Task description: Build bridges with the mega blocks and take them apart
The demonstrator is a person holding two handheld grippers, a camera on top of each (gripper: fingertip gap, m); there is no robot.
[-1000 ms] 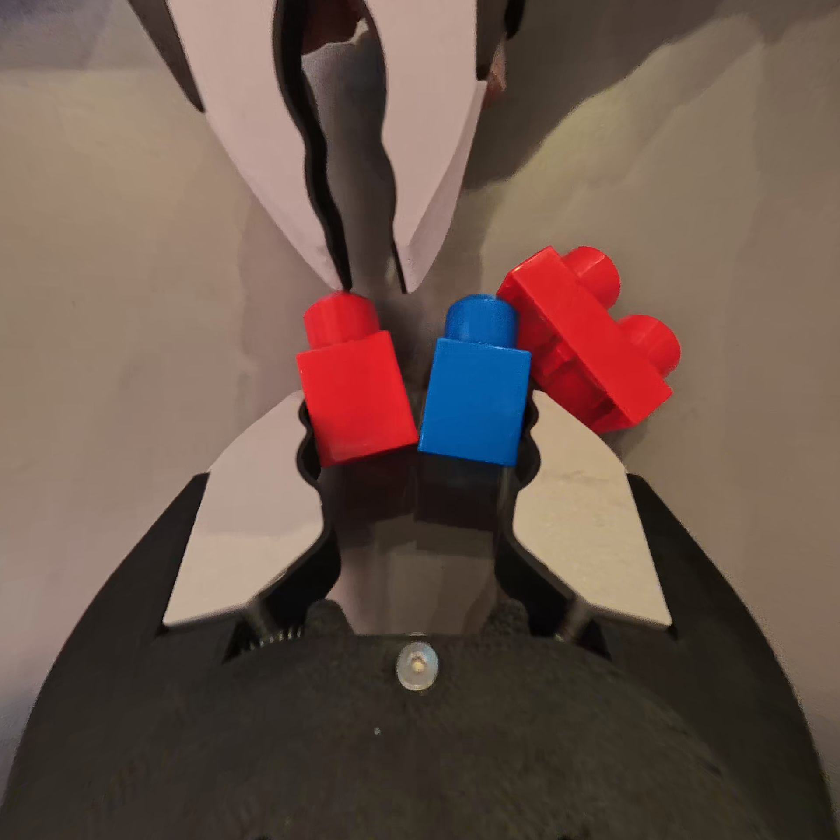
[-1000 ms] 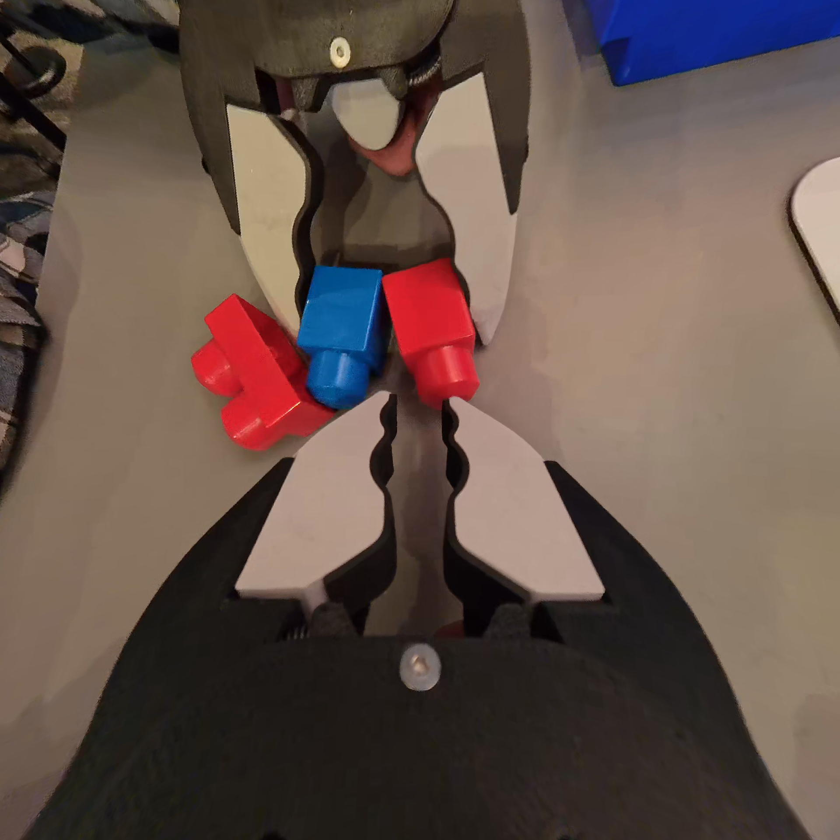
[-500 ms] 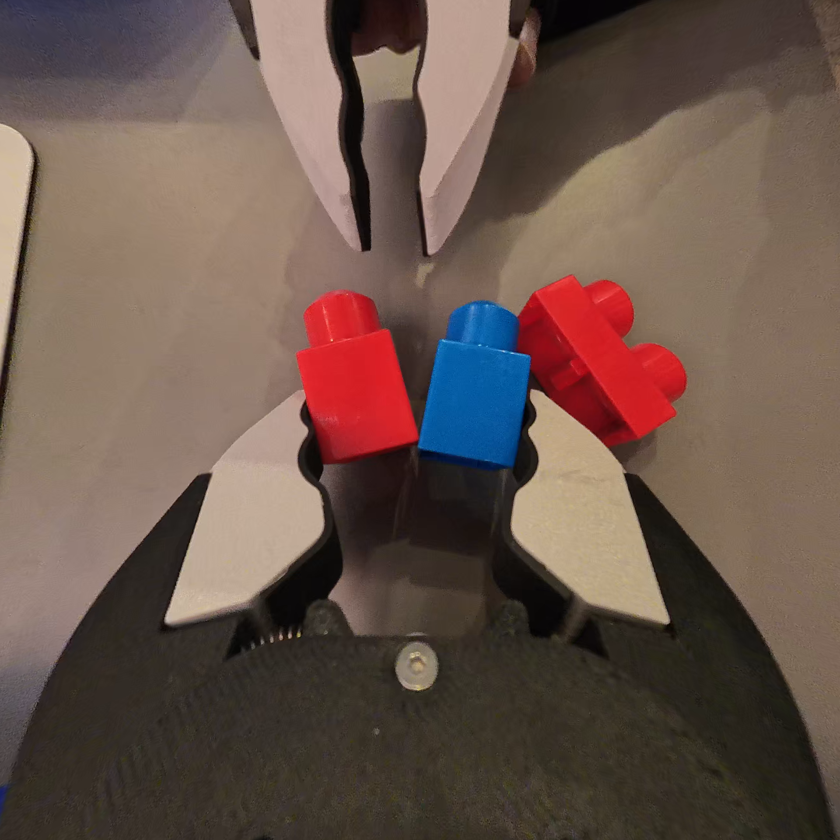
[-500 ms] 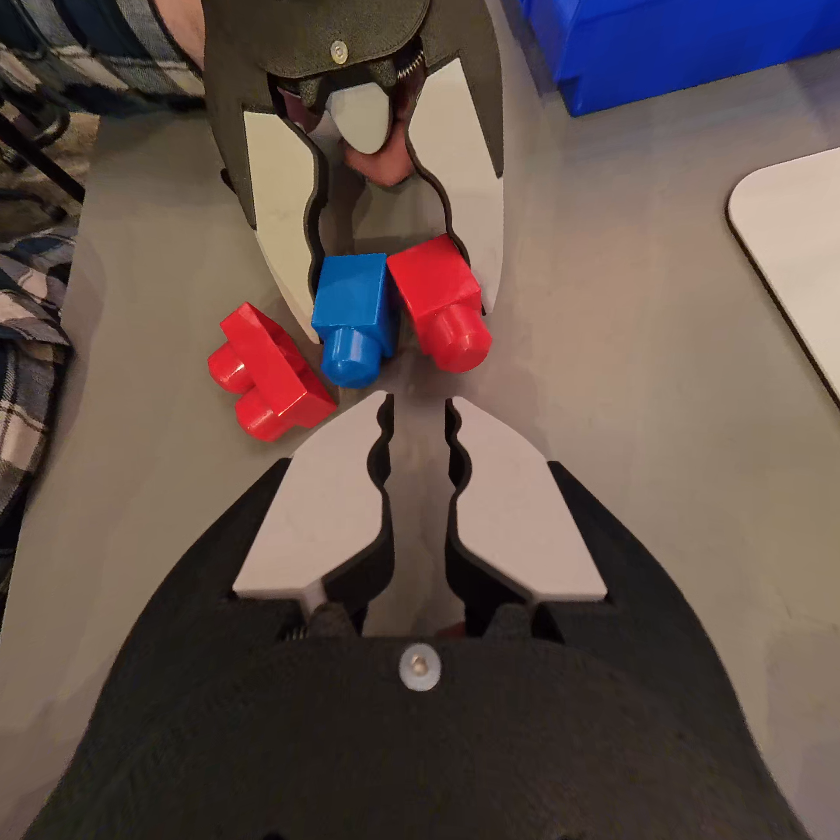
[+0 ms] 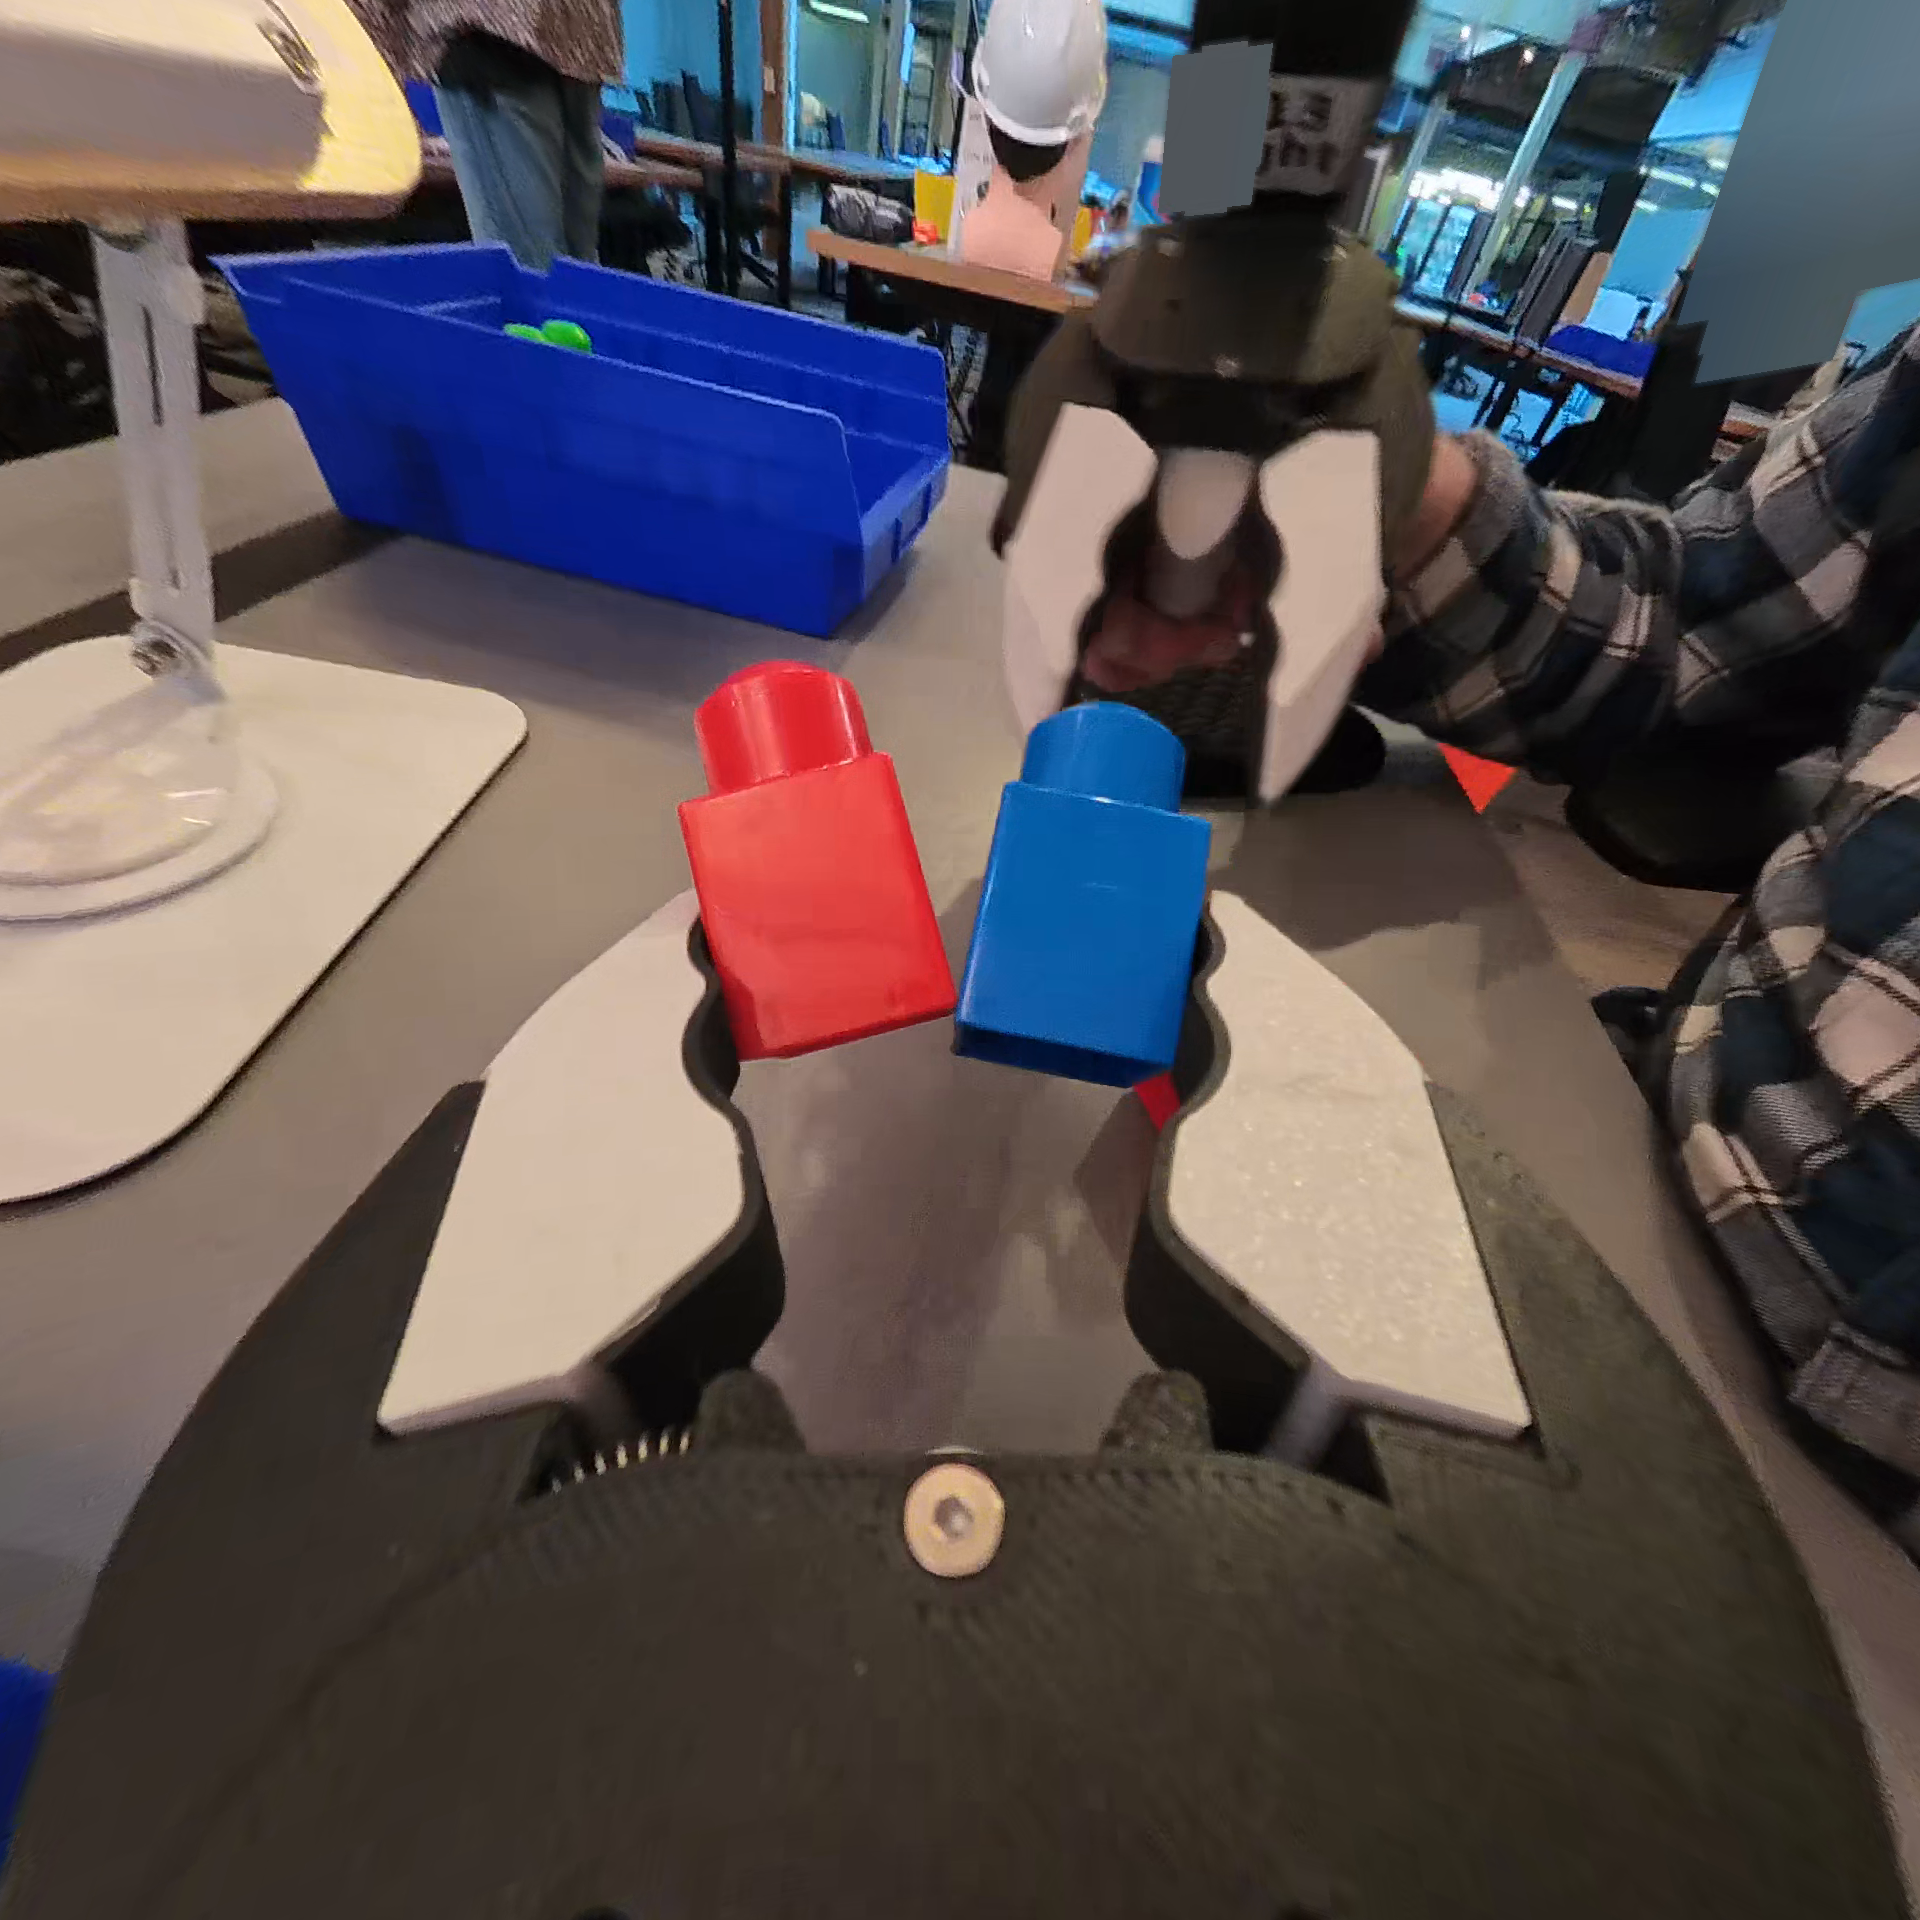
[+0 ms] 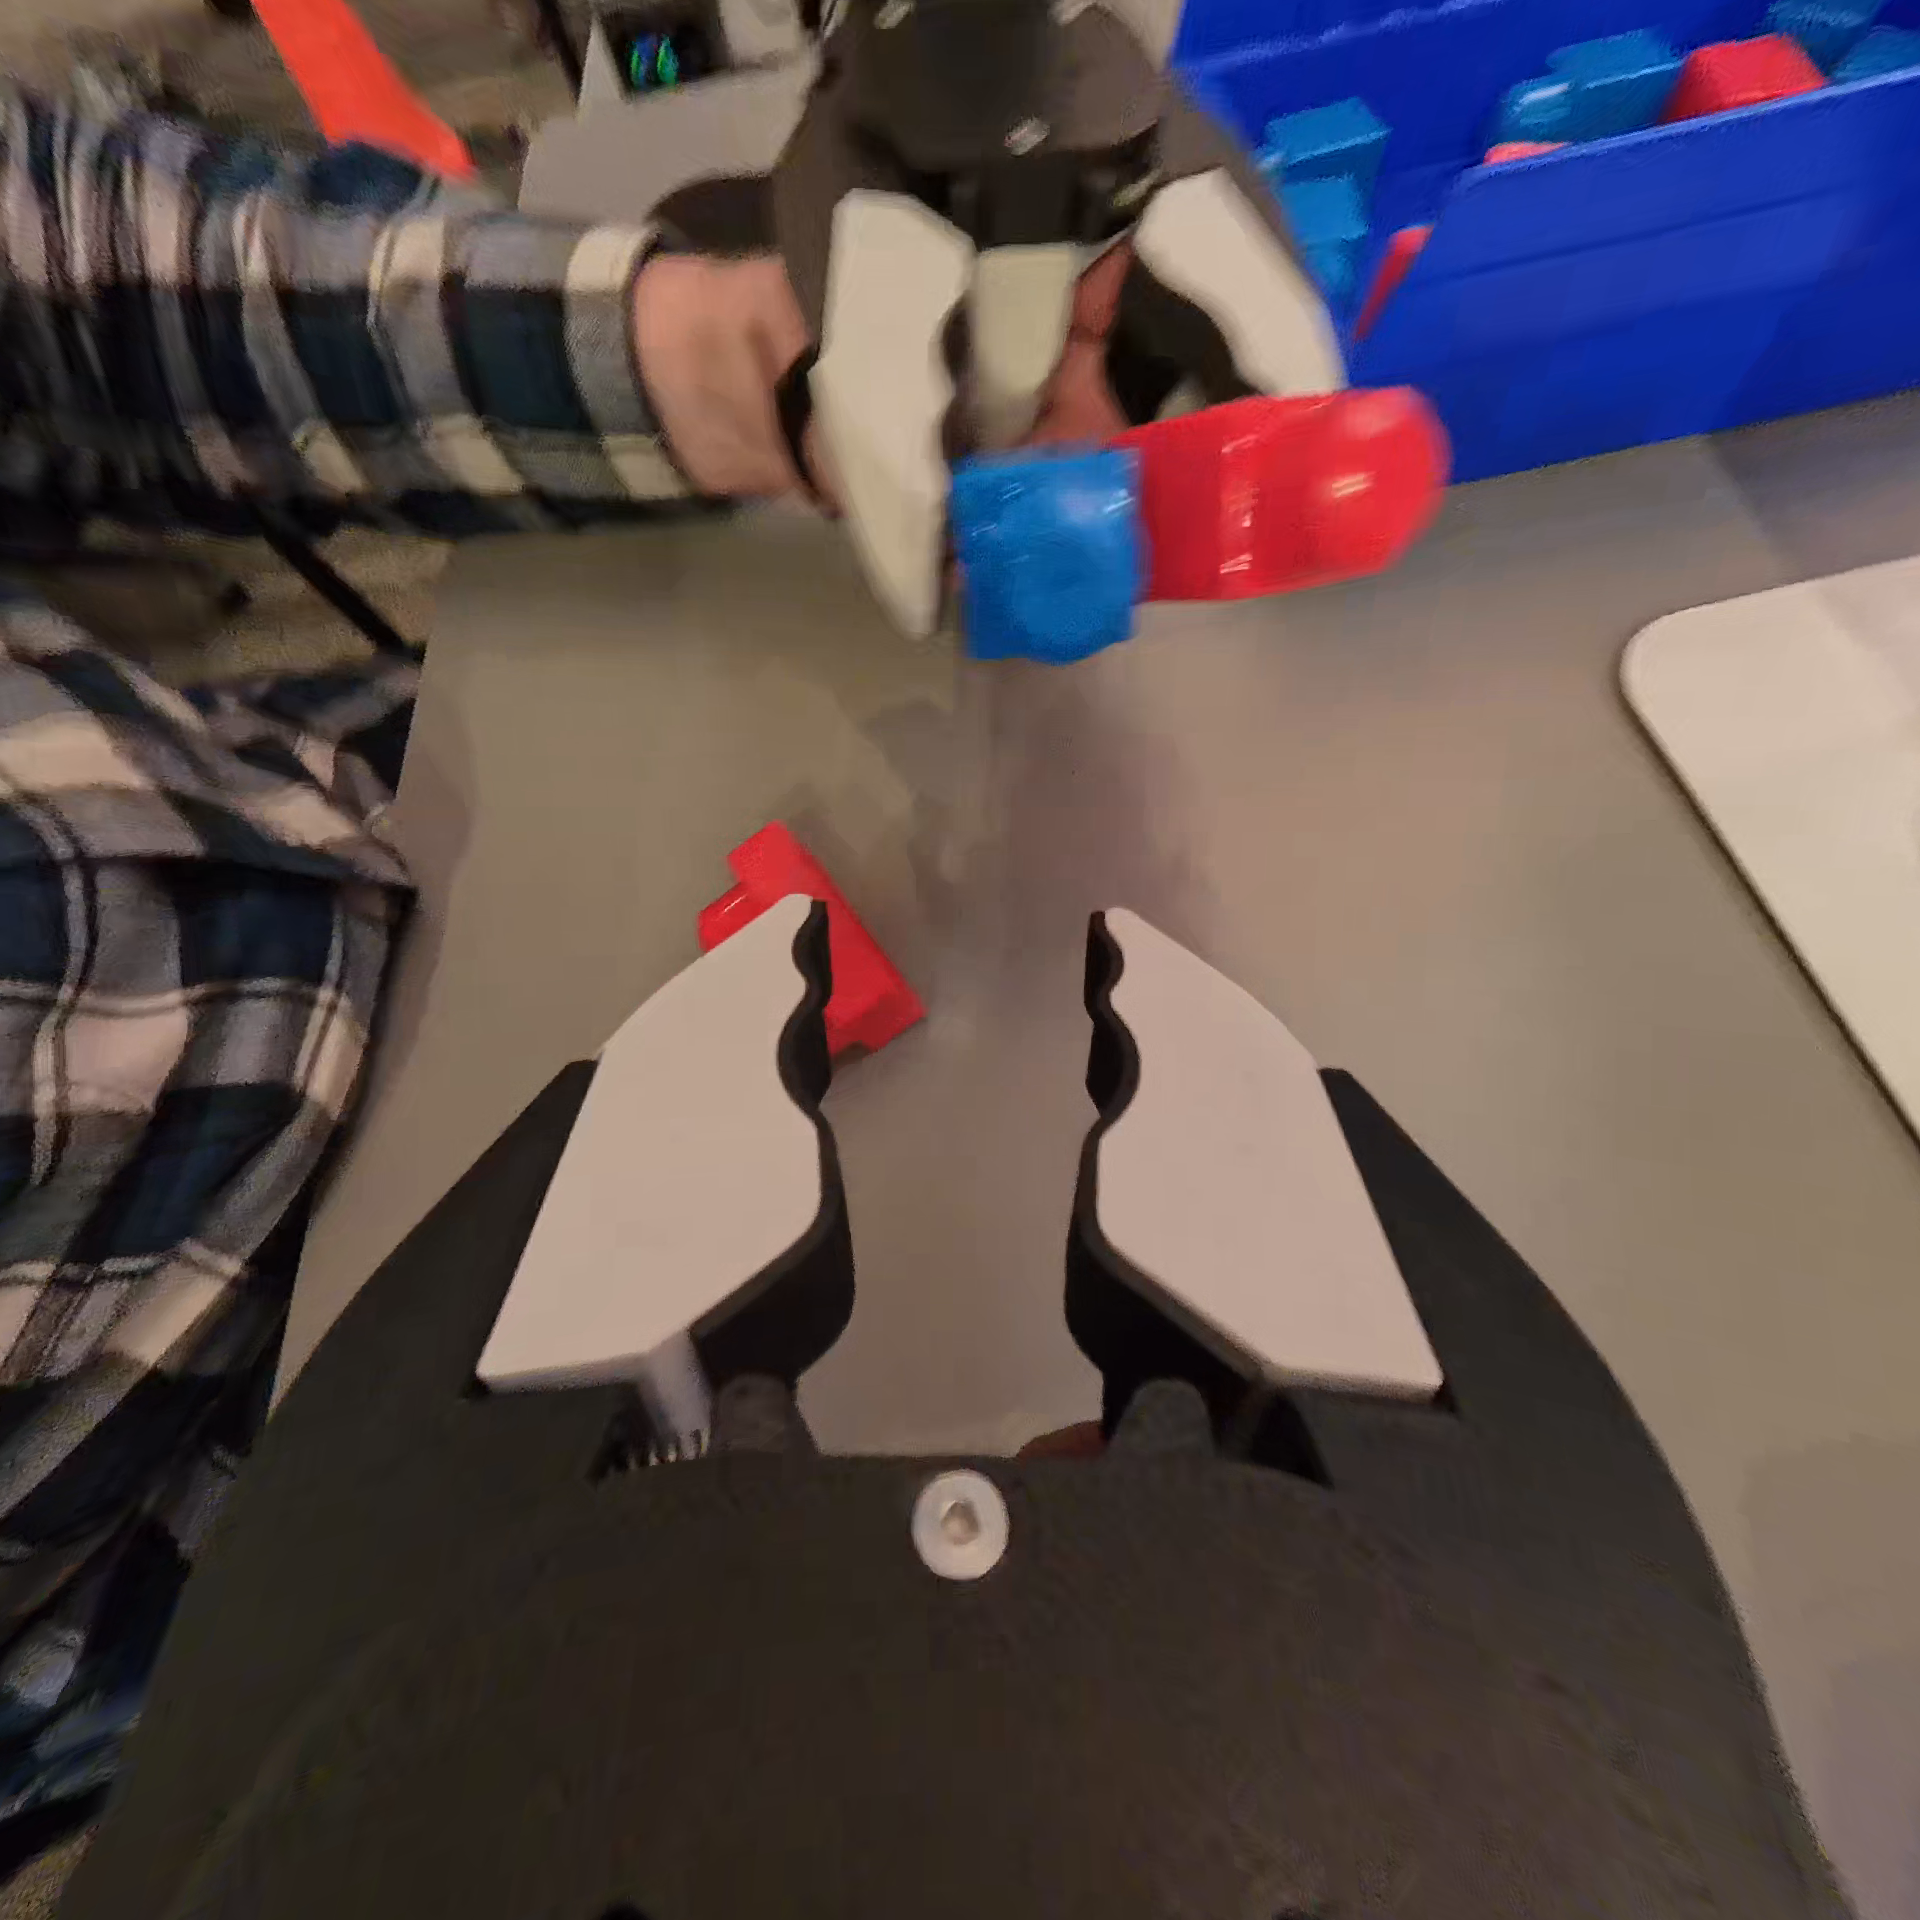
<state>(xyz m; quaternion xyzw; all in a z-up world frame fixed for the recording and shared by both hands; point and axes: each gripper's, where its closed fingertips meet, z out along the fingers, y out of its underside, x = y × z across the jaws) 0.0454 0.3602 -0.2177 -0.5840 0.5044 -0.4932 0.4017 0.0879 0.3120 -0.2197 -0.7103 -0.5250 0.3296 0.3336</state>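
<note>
red block point(image 5: 821, 894) and blue block point(image 5: 1081, 935) pinched in raised left gripper point(image 5: 951, 935); right gripper point(image 6: 951, 935) jaws apart, bare.

The left wrist view looks low and nearly level along its own hand-held gripper point(image 5: 951, 966) across the desk point(image 5: 623, 665). The right wrist view tilts down at the desk from above. The views face each other, sharing the blue bin point(image 5: 623, 447).
</note>
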